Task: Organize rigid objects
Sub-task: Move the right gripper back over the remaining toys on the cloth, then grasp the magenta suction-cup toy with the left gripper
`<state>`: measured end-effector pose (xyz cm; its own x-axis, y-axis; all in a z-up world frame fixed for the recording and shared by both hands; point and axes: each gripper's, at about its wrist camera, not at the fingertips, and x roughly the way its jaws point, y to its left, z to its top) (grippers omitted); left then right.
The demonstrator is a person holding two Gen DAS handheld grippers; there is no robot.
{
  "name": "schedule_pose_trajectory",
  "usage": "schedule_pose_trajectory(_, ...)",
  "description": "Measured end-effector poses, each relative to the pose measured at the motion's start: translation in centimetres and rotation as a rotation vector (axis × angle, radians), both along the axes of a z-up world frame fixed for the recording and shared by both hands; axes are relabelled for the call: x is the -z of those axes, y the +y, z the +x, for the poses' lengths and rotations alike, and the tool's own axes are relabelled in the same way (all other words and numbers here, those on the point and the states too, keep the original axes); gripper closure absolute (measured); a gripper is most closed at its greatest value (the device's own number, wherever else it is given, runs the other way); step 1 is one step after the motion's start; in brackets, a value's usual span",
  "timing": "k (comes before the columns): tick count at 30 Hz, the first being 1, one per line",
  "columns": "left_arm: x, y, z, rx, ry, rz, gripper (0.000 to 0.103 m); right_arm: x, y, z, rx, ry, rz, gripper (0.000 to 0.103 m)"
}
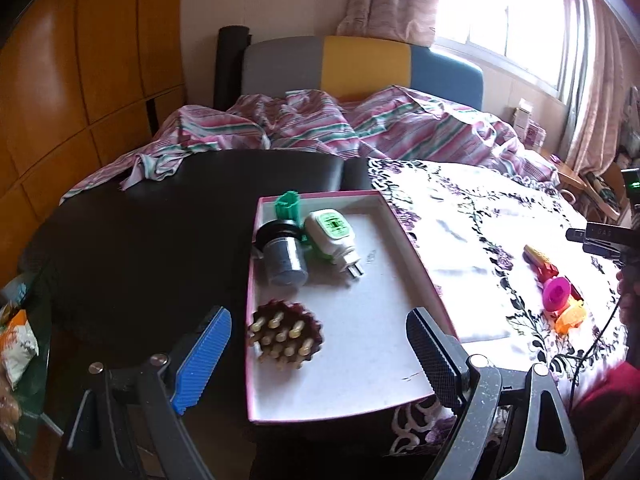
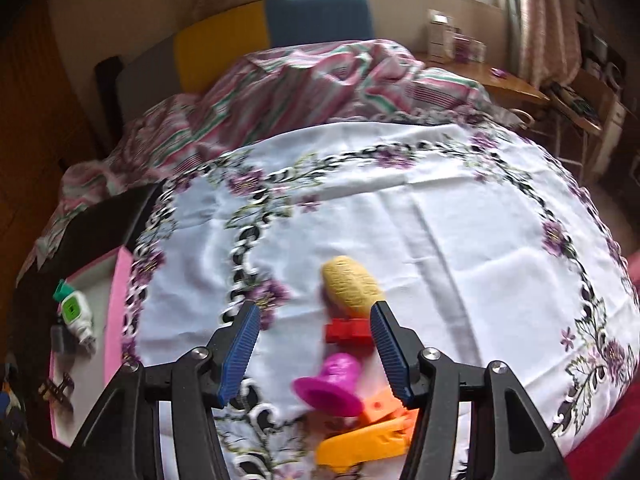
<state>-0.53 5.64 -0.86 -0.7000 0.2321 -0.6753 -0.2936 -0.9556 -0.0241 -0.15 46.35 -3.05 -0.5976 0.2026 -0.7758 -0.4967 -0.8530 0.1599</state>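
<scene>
The left gripper (image 1: 318, 354) was built of black angular linkage arms joined by round silver screws. One of its fingers (image 1: 204, 360) wore a ribbed blue pad; the other carried a black pad with a fine cross-hatched texture. The right gripper (image 2: 314, 352) had the same black frame and silver screws, with ribbed dark-blue pads on both fingers (image 2: 240, 354). A thin black cable (image 1: 596, 340) ran beside a red sleeve (image 1: 608, 396).
</scene>
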Motion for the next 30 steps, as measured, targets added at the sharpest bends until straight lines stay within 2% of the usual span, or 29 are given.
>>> schedule_pose_trajectory(4, -0.1, 2.0, -0.3, 0.044, -0.002, -0.012, 0.013, 1.5, 3.4, 2.2, 0.155, 0.04, -0.026, 0.045)
schedule_pose_trajectory(5, -0.2, 2.6, -0.3, 0.055, 0.001, -0.016, 0.013, 2.1, 4.1, 2.5, 0.197, 0.01, -0.049, 0.045)
schedule_pose_trajectory(7, -0.2, 3.8, -0.5, 0.079, 0.004, -0.026, 0.013, 2.1, 5.4, 3.2, 0.242, 0.043, -0.104, 0.045)
schedule_pose_trajectory(8, -0.2, 4.4, -0.6, 0.091, 0.0, -0.031, 0.013, 1.8, 5.7, 3.5, 0.254, 0.058, -0.098, 0.045)
schedule_pose_trajectory(10, -0.1, 5.7, -0.9, 0.116, -0.014, -0.031, 0.016, 1.7, 5.9, 3.7, 0.267, 0.064, -0.092, 0.045)
schedule_pose_trajectory(30, 1.9, 15.5, -1.4, 0.334, -0.098, -0.066, 0.017, 2.2, 7.2, 4.5, 0.278, 0.118, -0.226, 0.045)
